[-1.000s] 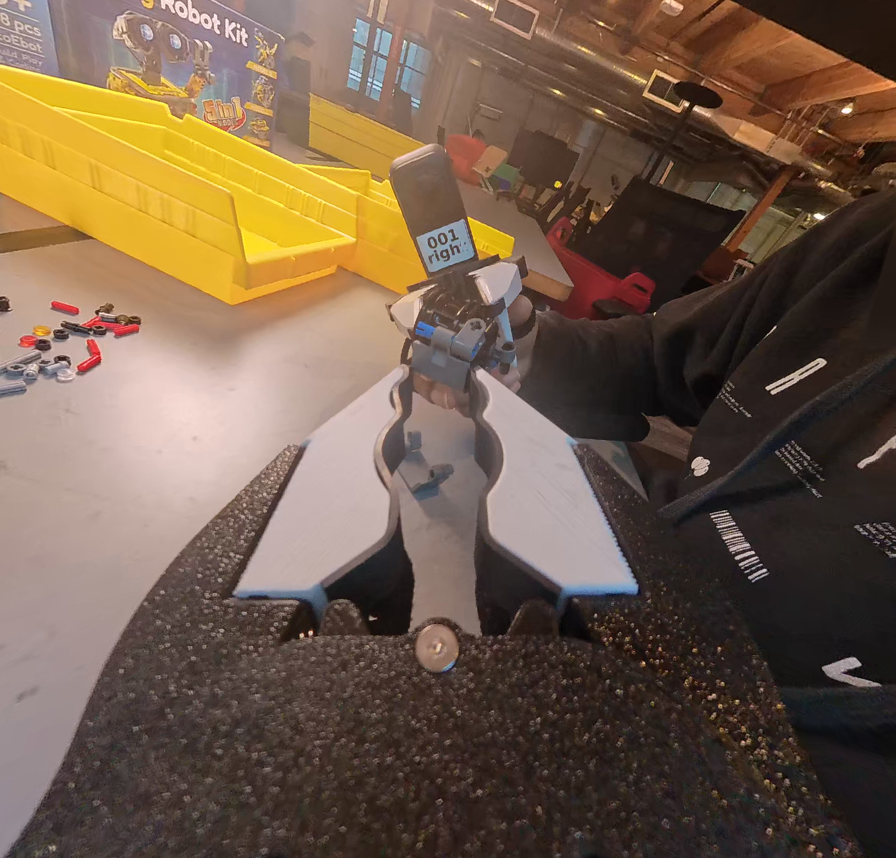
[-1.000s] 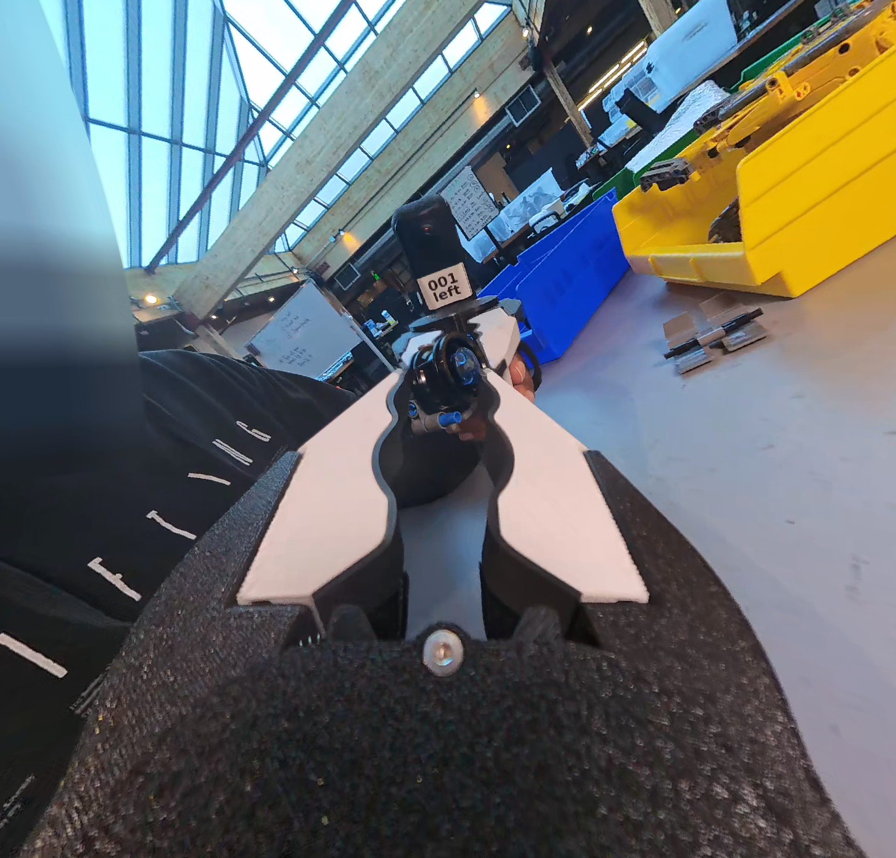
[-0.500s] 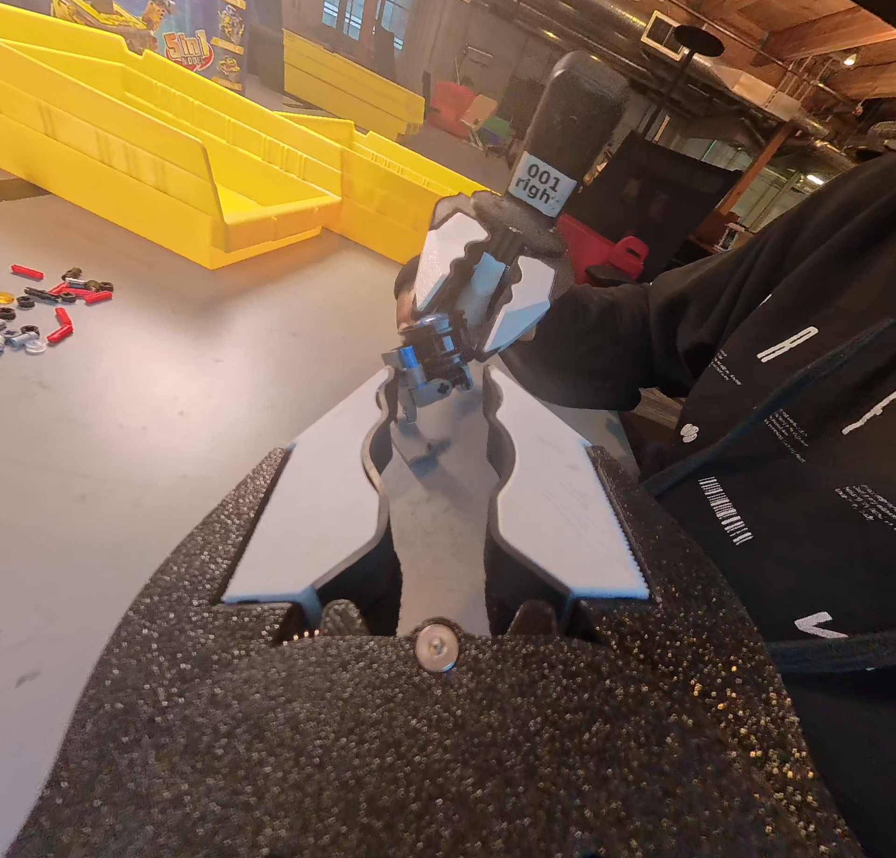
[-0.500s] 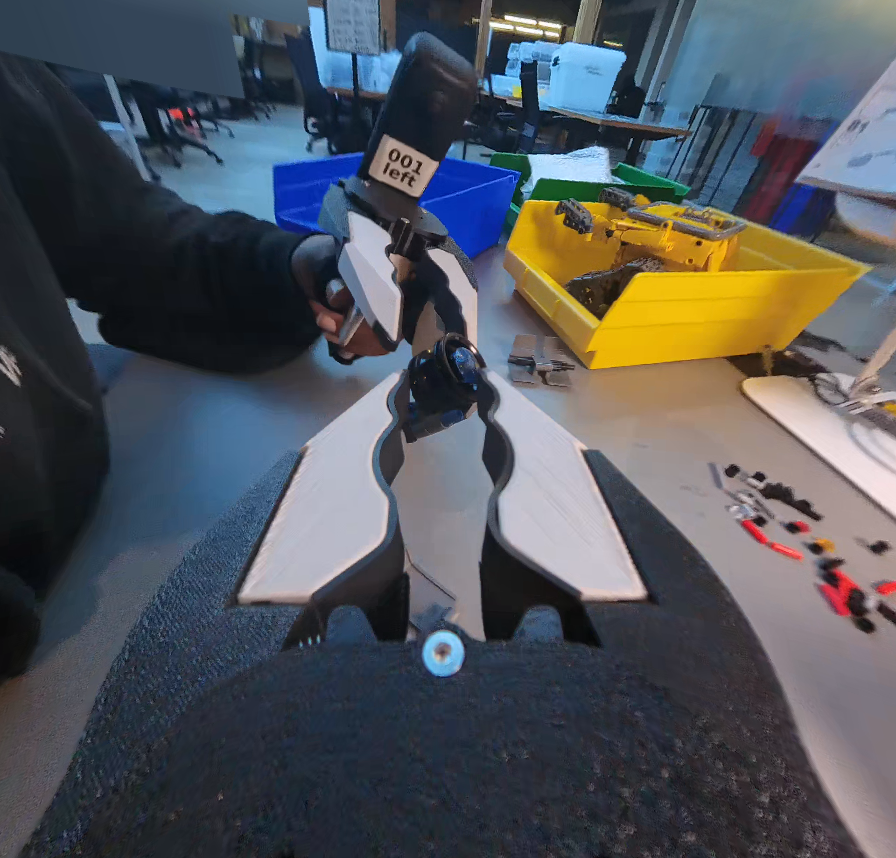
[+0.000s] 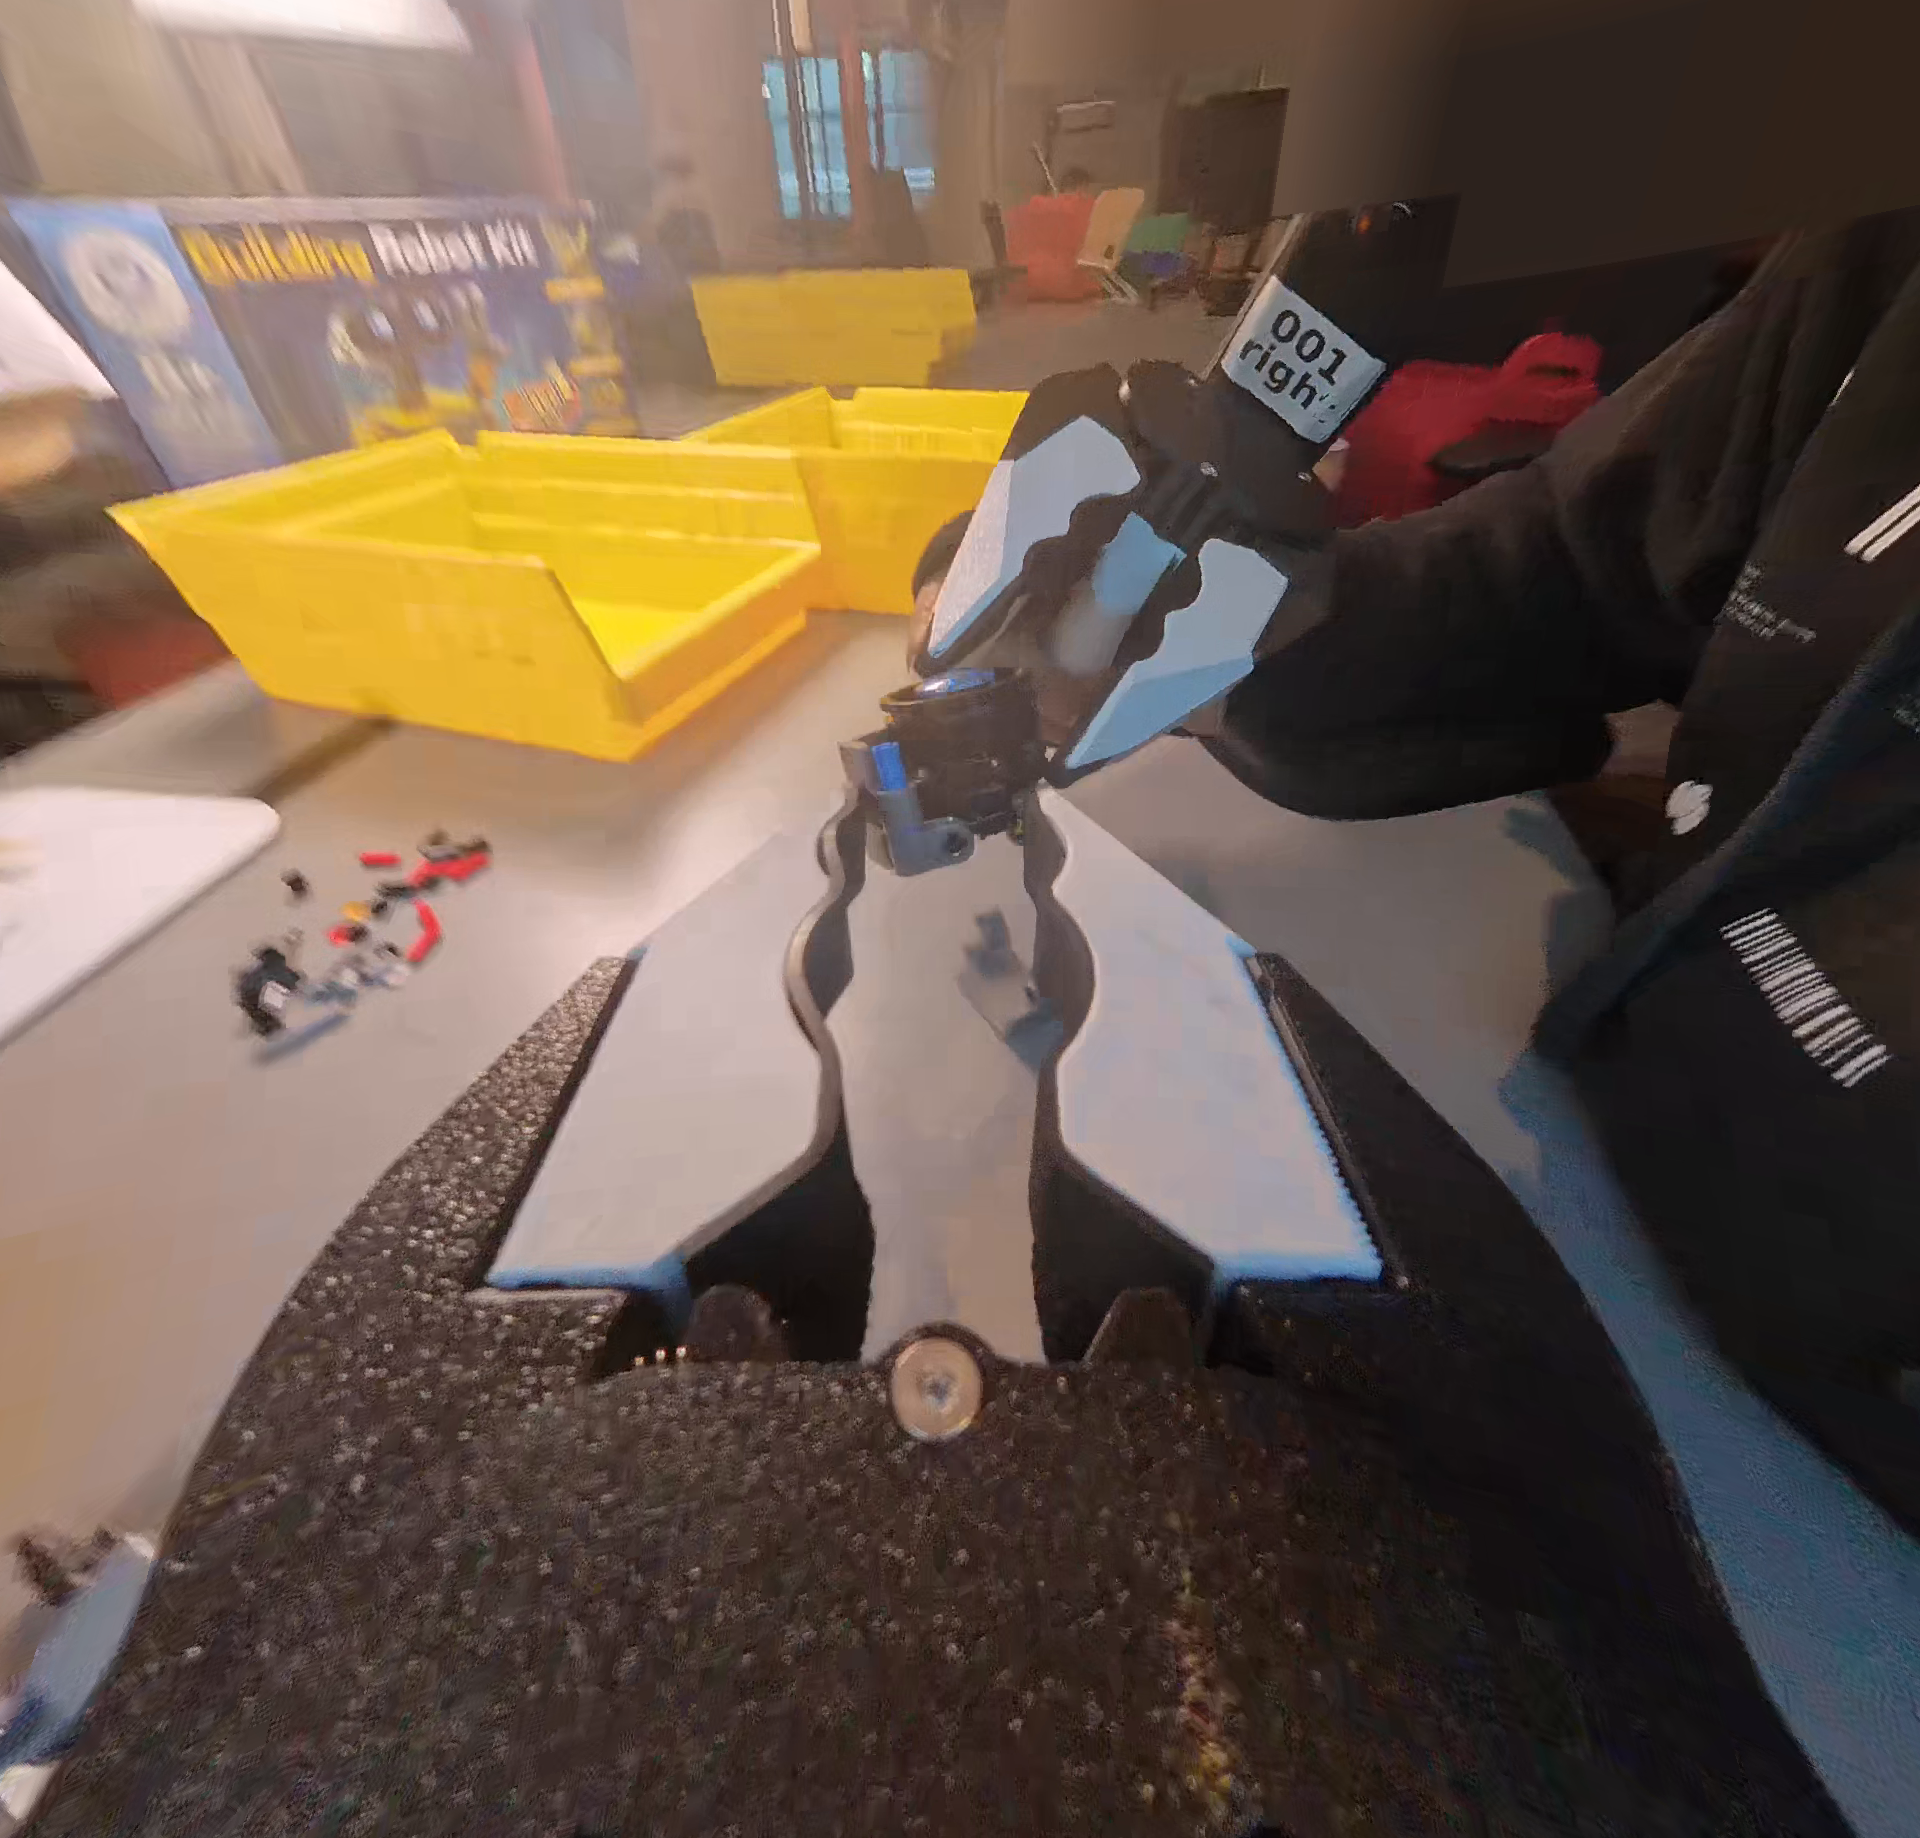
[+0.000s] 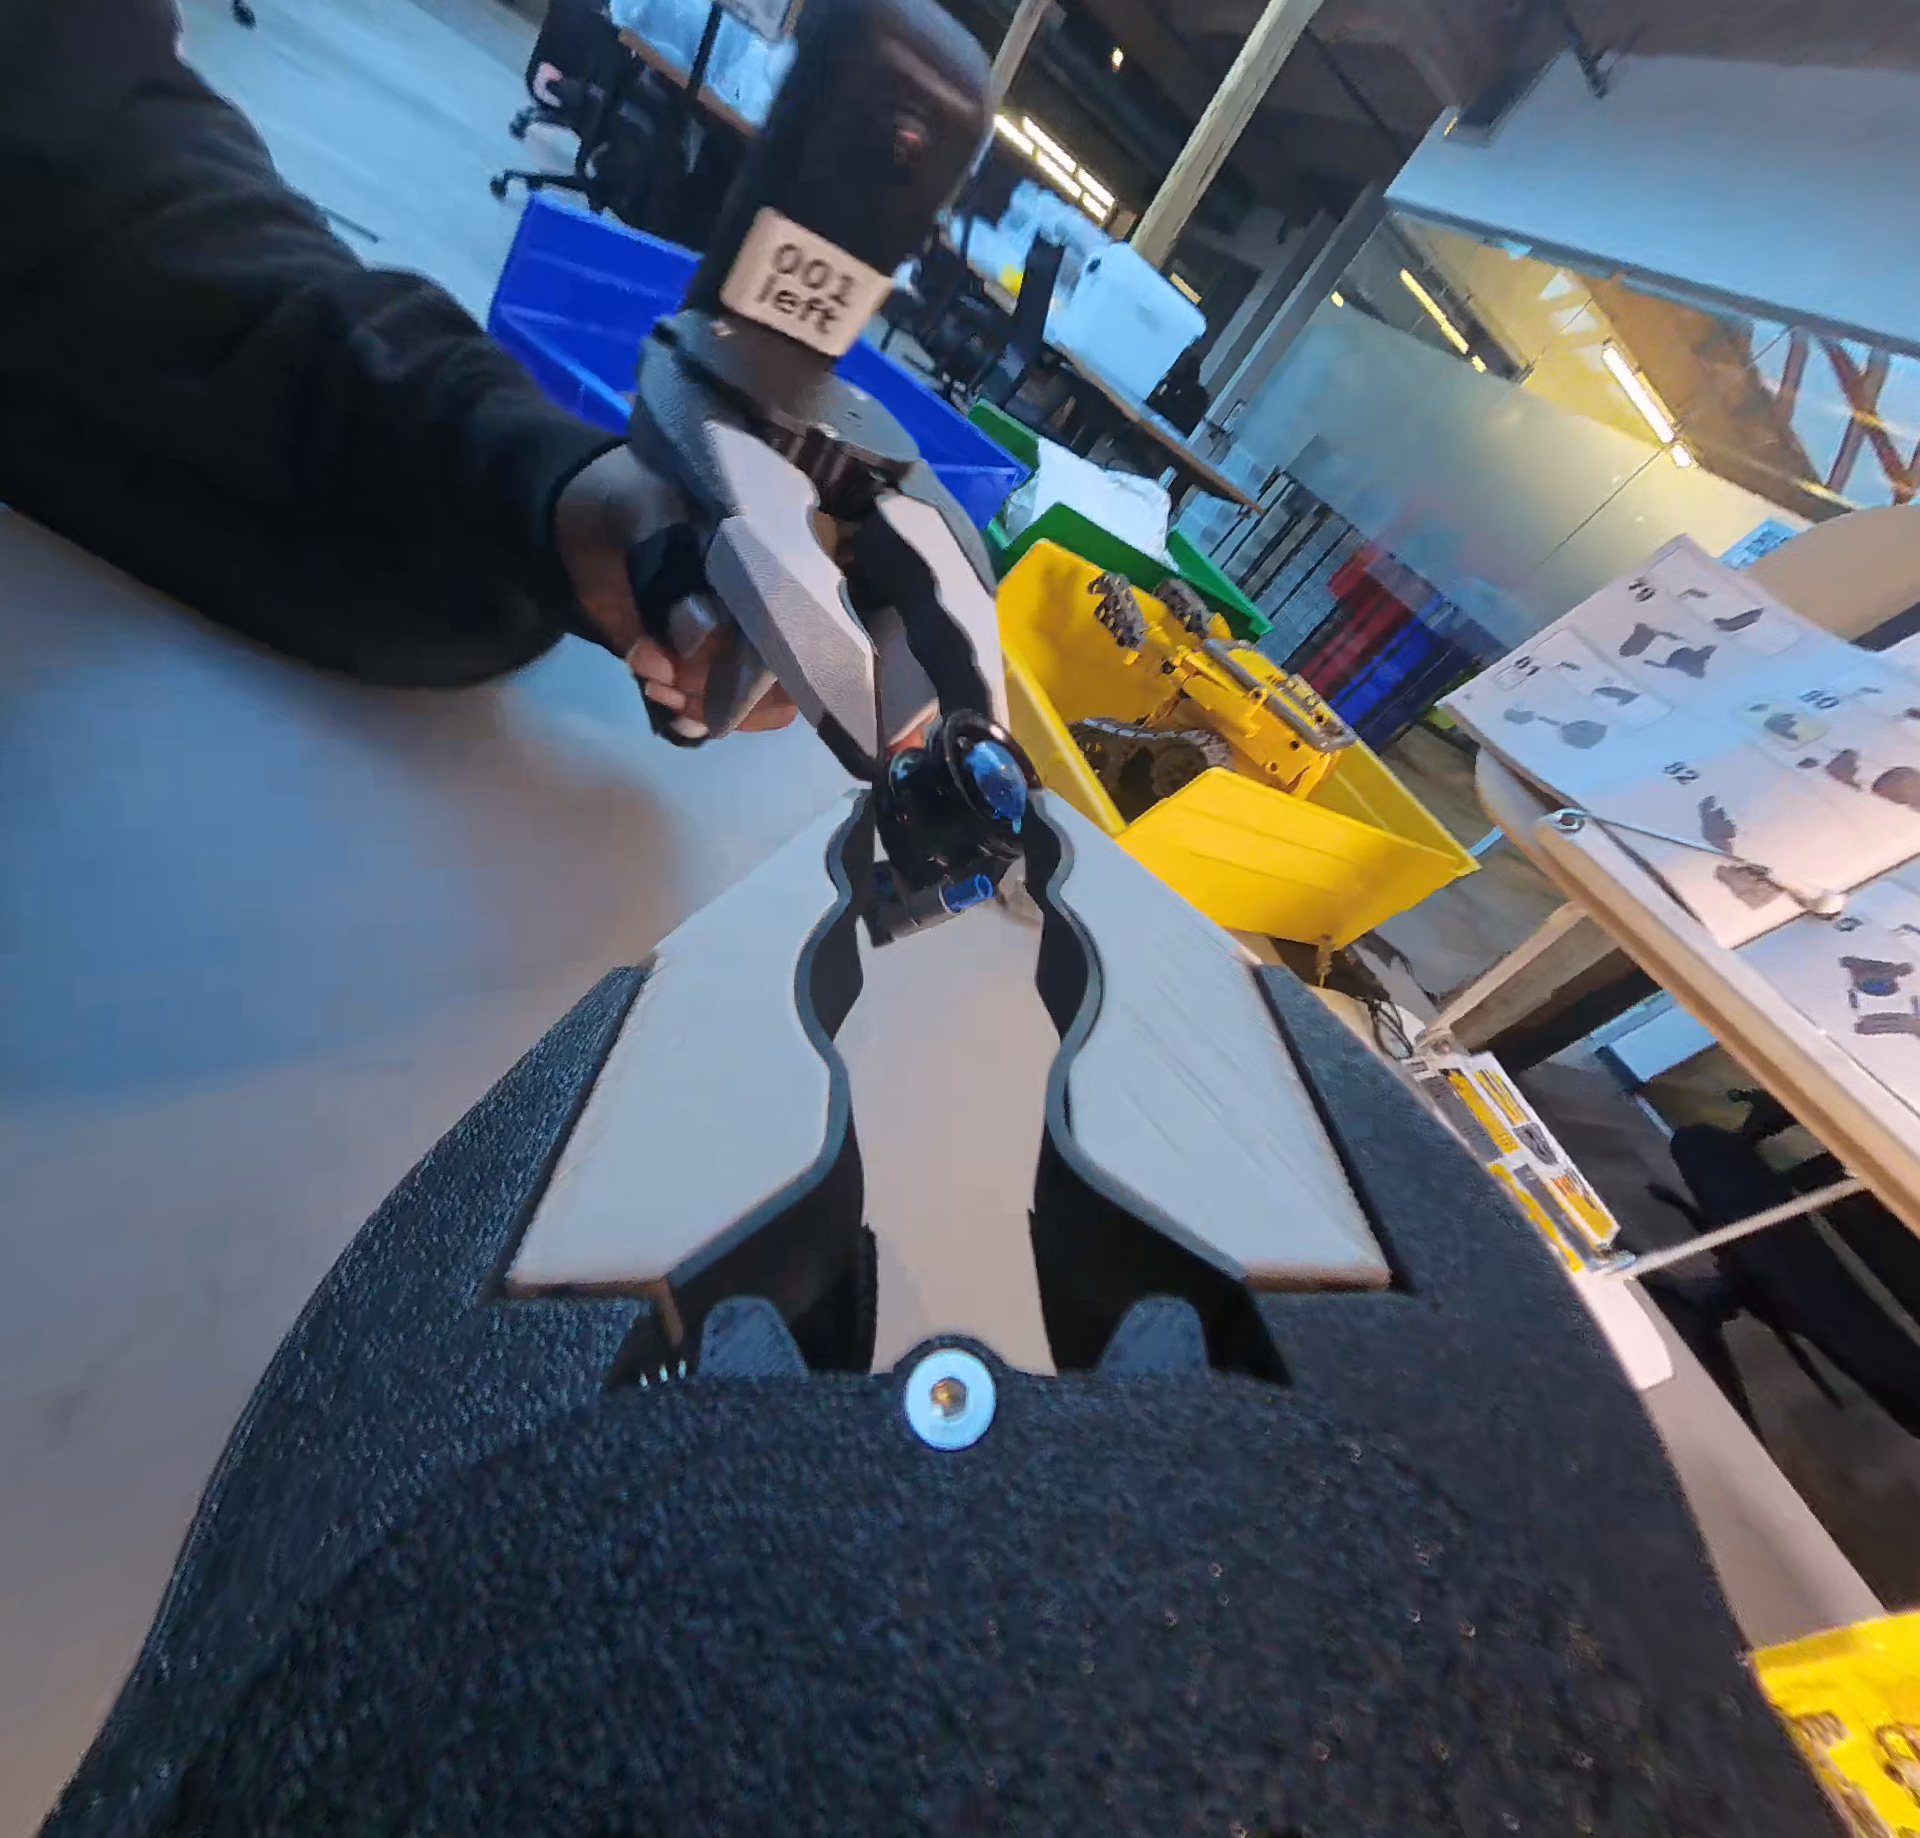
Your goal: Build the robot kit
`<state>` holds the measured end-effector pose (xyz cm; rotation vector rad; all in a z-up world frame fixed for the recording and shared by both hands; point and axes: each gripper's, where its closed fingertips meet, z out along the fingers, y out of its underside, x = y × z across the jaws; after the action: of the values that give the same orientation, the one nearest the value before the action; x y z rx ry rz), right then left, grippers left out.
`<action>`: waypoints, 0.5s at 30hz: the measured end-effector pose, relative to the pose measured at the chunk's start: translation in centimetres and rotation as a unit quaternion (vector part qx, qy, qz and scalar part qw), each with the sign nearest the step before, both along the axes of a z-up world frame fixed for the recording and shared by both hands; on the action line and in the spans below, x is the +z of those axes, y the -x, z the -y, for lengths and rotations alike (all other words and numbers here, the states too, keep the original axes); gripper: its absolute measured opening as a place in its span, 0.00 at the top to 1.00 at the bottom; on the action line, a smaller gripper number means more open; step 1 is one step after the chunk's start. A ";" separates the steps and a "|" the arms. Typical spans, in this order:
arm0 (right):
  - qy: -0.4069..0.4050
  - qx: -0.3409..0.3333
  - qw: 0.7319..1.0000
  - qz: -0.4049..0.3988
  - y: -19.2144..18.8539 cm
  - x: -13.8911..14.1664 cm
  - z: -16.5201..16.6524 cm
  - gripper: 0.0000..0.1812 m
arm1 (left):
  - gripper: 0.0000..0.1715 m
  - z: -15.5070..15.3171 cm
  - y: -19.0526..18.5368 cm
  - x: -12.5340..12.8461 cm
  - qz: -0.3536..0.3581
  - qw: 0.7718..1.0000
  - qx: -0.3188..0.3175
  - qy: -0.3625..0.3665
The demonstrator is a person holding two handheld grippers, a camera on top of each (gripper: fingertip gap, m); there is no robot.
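Both grippers are meeting over the grey tabletop (image 5: 312,1113), each gripping the same small black and grey brick assembly (image 5: 951,765) with a blue pin and a glossy round lens on top. The left gripper (image 5: 940,832) is pinching the assembly's lower grey part between its fingertips, while the right gripper (image 5: 1023,708) is coming in from above and to the right, its fingers closing on the black upper part. In the right wrist view the right gripper (image 6: 945,843) is clamping the assembly (image 6: 951,822) near the table's far edge, with the left gripper (image 6: 914,739) reaching down from above. Loose red and black pieces (image 5: 353,931) are lying toward the left edge, yellow bins (image 5: 488,583) are sitting along the far side, and another yellow bin (image 6: 1236,801) is holding a yellow tracked model (image 6: 1216,718).
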<state>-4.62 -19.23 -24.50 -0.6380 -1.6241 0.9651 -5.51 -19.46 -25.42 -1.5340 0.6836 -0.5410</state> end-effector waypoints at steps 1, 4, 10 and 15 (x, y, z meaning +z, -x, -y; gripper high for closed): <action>0.008 0.002 1.000 -0.009 -0.1 0.5 0.0 0.84 | 0.84 0.3 0.0 0.7 -0.025 0.999 0.013 -0.041; 0.036 0.003 0.999 -0.018 -0.3 1.3 0.0 0.79 | 0.89 1.0 -0.1 2.2 -0.071 0.990 0.037 -0.119; 0.051 0.027 0.998 0.004 -0.3 0.6 0.6 0.82 | 0.91 1.0 -0.8 1.4 -0.159 0.972 0.054 -0.165; -0.068 0.007 0.998 -0.004 -0.5 -0.3 0.6 0.82 | 0.85 1.1 -0.8 0.0 -0.134 0.985 0.005 -0.106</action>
<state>-4.12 -19.82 -24.78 -0.5299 -1.6721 0.8579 -4.75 -20.56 -25.41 -1.4199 0.9095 -0.2467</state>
